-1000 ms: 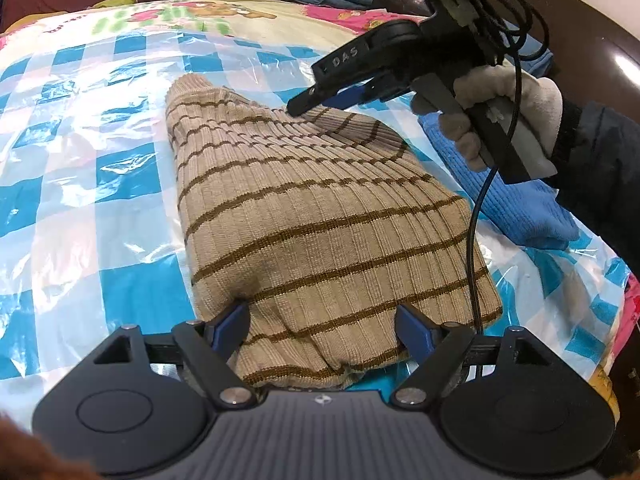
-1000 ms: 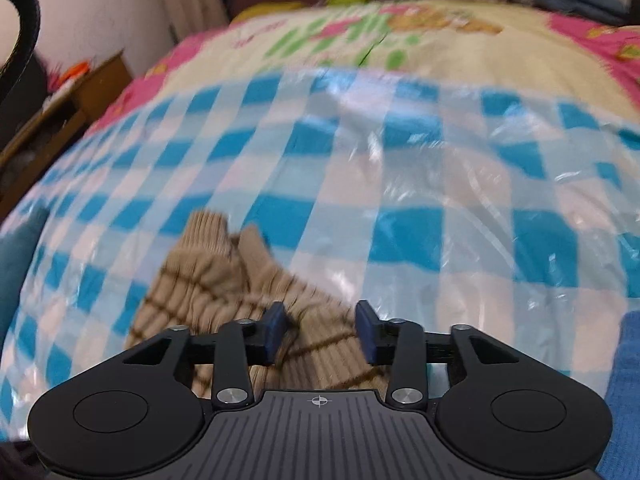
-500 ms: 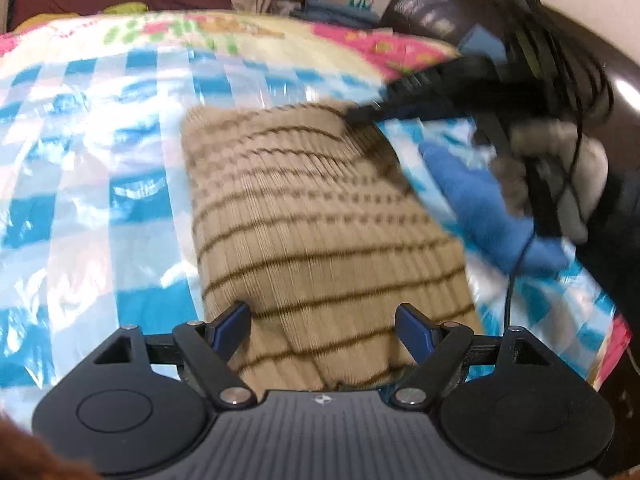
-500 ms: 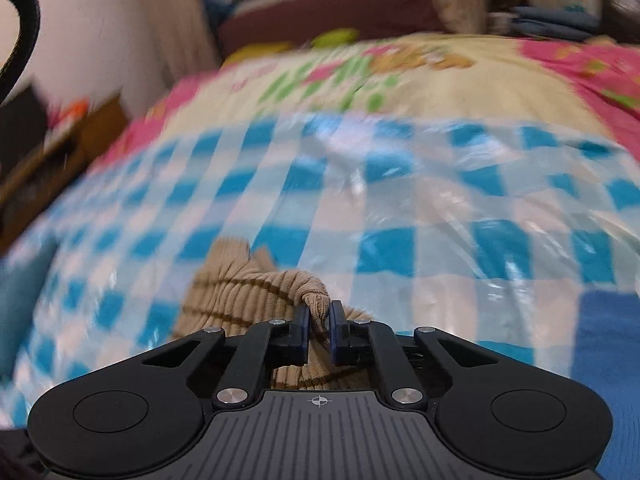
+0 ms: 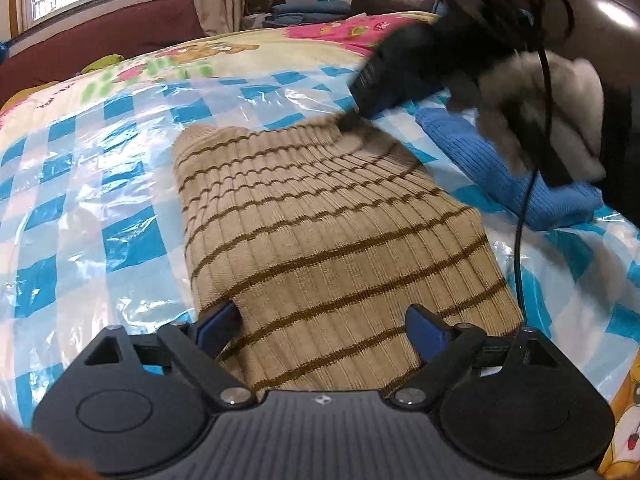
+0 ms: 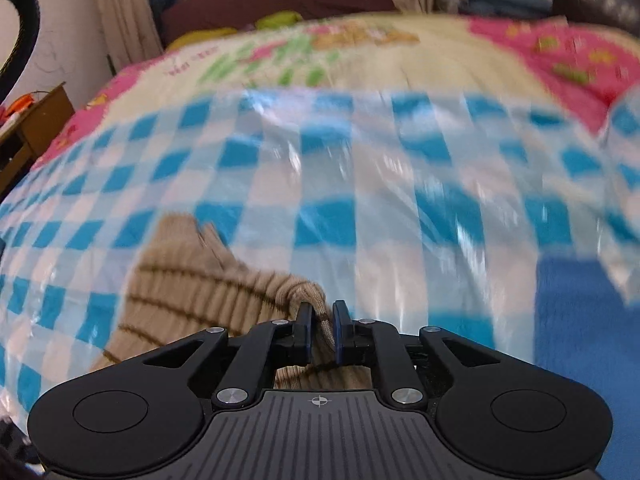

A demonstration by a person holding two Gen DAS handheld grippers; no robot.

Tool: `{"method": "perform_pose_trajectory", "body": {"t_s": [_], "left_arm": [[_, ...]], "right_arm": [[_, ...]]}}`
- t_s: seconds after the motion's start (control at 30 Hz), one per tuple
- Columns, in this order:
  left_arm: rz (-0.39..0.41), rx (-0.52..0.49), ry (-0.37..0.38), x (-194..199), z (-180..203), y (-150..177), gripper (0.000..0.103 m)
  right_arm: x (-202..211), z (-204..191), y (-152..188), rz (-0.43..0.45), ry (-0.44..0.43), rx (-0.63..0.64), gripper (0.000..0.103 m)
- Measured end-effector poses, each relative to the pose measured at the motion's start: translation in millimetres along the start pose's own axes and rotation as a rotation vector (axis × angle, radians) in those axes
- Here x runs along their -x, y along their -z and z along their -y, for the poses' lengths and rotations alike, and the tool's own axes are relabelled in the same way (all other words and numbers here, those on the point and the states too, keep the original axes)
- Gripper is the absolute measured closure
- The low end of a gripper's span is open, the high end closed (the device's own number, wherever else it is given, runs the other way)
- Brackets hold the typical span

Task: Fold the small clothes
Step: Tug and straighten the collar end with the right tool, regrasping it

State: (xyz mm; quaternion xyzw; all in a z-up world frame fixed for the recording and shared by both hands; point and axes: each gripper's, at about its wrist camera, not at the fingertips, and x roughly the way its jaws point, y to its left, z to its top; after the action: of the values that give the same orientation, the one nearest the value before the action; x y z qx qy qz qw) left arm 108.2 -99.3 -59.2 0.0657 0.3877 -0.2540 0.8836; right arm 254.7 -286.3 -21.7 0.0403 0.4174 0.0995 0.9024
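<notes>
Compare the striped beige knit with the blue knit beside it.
The beige knit has thin brown stripes; the blue knit is plain. The beige one lies in the middle of the checked plastic sheet, its far corner pinched in the right gripper; the blue one lies untouched at the side. Both are ribbed knitwear.

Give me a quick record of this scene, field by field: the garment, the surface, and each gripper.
garment: beige ribbed knit with brown stripes, lying flat
surface: blue-and-white checked plastic sheet over a bed
nearby: blue knit garment, to the right
left gripper: jaws wide, just opening, astride the near hem
right gripper: jaws pinching a far corner fold
</notes>
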Motion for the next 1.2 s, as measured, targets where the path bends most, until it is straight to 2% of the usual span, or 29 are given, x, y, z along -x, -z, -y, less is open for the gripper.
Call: {"method": "perform_pose_trajectory", "body": {"t_s": [0.13, 0.2, 0.3, 0.4, 0.43, 0.47, 0.5, 0.63, 0.83, 0.97, 1.07, 1.17, 1.2], "left_arm": [[-0.002, 0.016, 0.014, 3, -3, 0, 0.01], [-0.004, 0.018, 0.017, 2, -4, 0, 0.01], [-0.005, 0.019, 0.014, 2, -2, 0, 0.009], [-0.006, 0.019, 0.012, 3, -1, 0, 0.009], [-0.005, 0.022, 0.014, 3, -2, 0, 0.009], [-0.004, 0.025, 0.016, 3, -2, 0, 0.009], [-0.003, 0.026, 0.016, 3, -2, 0, 0.009], [0.001, 0.029, 0.01, 2, -1, 1, 0.009], [0.001, 0.03, 0.01, 4, -2, -4, 0.009], [0.001, 0.045, 0.004, 0, -8, -10, 0.009], [-0.003, 0.042, 0.004, 3, -11, -11, 0.009], [-0.009, 0.078, 0.025, 5, -18, -9, 0.009], [-0.015, 0.093, 0.03, 4, -20, -7, 0.009]], "right_arm": [[-4, -27, -18, 0.036, -0.075, 0.06, 0.077], [-14, -45, -25, 0.03, -0.106, 0.114, 0.065], [-44, -67, -31, -0.018, -0.119, 0.187, 0.063], [-63, -70, -28, -0.079, -0.149, 0.135, 0.063], [-61, -69, -26, -0.068, -0.159, 0.118, 0.072], [-55, -67, -23, -0.054, -0.18, 0.115, 0.088], [-50, -66, -21, -0.056, -0.199, 0.106, 0.092], [-25, -59, -13, -0.027, -0.238, 0.097, 0.101], [-18, -43, -19, 0.016, -0.188, 0.036, 0.102], [-50, -32, -11, -0.043, -0.084, 0.025, 0.103], [-58, -24, -5, -0.058, -0.074, -0.04, 0.102], [-43, -22, -7, -0.032, -0.098, -0.08, 0.088], [-37, -24, -7, -0.016, -0.1, -0.074, 0.087]]}}
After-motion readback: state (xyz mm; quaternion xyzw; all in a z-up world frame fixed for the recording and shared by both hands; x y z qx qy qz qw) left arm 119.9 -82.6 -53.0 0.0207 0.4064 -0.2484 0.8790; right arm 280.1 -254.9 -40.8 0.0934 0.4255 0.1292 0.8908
